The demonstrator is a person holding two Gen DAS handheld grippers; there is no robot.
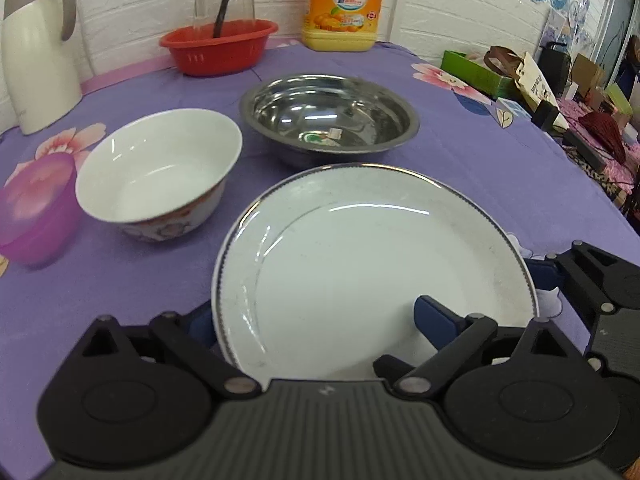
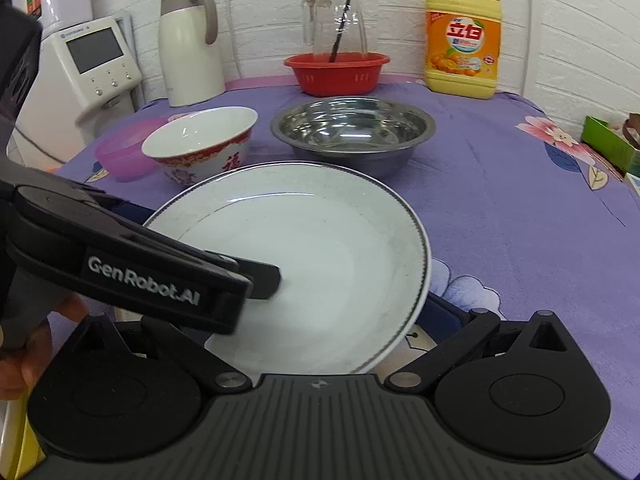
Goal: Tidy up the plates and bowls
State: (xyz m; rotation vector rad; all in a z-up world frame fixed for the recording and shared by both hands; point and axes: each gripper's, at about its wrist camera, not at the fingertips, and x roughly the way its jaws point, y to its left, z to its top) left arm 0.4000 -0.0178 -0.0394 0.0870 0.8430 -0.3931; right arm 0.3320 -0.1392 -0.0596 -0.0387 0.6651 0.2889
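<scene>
Round white ceramic plate (image 1: 372,264) with grey rim lies on purple floral tablecloth (image 1: 500,184) between the spread fingers of the left gripper (image 1: 312,320), its pads clear; right gripper (image 2: 280,344) also spread.

Your left claw (image 1: 316,320) has a ribbed dark-grey housing, two black round hubs, black link arms on silver pivot pins and blue fingers (image 1: 434,314). Your right claw (image 2: 280,320) is built alike. White "GenRobot.AI" lettering marks the left claw's black side.

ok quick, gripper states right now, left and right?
Left gripper: open, one finger over the plate, nothing gripped.
Right gripper: jaws wide around the plate's near rim; grip cannot be told.
</scene>
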